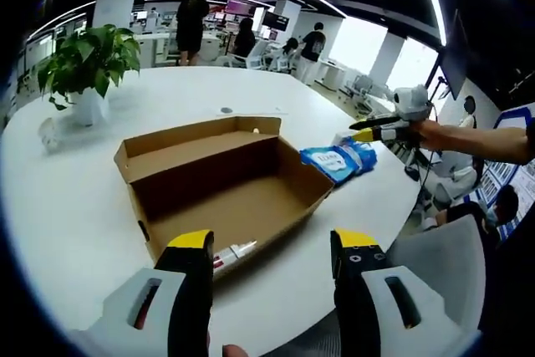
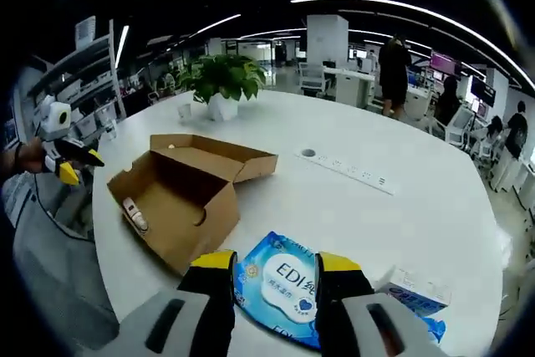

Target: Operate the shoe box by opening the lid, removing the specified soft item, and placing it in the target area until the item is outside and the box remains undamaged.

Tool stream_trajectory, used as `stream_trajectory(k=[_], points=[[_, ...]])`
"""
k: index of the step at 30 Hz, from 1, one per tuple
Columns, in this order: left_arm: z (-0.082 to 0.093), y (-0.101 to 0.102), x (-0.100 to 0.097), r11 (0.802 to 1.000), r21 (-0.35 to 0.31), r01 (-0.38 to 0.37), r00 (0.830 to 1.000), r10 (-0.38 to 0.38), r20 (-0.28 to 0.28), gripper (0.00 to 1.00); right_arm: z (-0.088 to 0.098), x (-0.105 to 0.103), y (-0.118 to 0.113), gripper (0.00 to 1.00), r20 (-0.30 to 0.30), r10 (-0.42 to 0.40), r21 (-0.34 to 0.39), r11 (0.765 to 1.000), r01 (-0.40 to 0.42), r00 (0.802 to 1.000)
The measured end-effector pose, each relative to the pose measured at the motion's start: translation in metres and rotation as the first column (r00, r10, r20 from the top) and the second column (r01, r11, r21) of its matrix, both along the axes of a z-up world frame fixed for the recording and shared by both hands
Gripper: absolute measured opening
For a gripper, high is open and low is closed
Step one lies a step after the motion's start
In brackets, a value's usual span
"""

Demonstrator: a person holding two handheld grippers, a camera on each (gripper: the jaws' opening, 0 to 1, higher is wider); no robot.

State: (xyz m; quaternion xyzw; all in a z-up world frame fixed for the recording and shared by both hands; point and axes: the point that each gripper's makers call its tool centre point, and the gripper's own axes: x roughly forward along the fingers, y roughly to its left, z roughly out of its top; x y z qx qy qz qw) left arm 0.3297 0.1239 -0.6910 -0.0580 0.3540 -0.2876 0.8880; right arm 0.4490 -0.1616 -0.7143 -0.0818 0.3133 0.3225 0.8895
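An open brown shoe box [image 1: 226, 186] lies on the white round table [image 1: 75, 206], its lid folded back flat. A small white tube-like item [image 1: 232, 254] rests in its near corner. To the box's right lies a blue soft pack [image 1: 338, 159], outside the box. My left gripper [image 1: 272, 240] hovers open in front of the box. A hand holds my right gripper [image 1: 368, 130] above and right of the pack. In the right gripper view, the right gripper [image 2: 276, 261] is open above the blue pack [image 2: 280, 283], with the box [image 2: 180, 202] to the left and the left gripper [image 2: 73, 165] beyond it.
A potted plant [image 1: 88, 64] stands at the table's far side. A small white and blue carton [image 2: 414, 292] lies beside the pack. A white power strip [image 2: 347, 169] runs across the tabletop. People stand and sit at desks in the background.
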Motion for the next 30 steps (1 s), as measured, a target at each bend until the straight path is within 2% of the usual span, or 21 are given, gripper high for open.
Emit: stream_trajectory(k=[5,8,19,30], points=[[-0.006,0.0,-0.003,1.0,0.007,0.021,1.0,-0.021,-0.012,0.58,0.005,-0.016,0.016,0.35,0.021,0.008,0.015,1.0,-0.008,1.0],[-0.01,-0.003,-0.003,0.999,0.012,0.035,0.999,-0.035,-0.019,0.58,0.007,-0.029,0.025,0.35,0.037,0.044,-0.001,0.999,-0.044,0.998],[-0.018,-0.021,0.006,0.994,0.031,0.102,0.994,-0.101,-0.036,0.57,0.019,-0.056,0.035,0.38,0.08,0.04,0.013,0.999,-0.041,0.996],[-0.023,-0.039,0.021,0.986,0.051,0.159,0.987,-0.157,-0.045,0.56,0.018,-0.079,0.041,0.4,0.094,0.027,0.035,0.999,-0.03,0.995]])
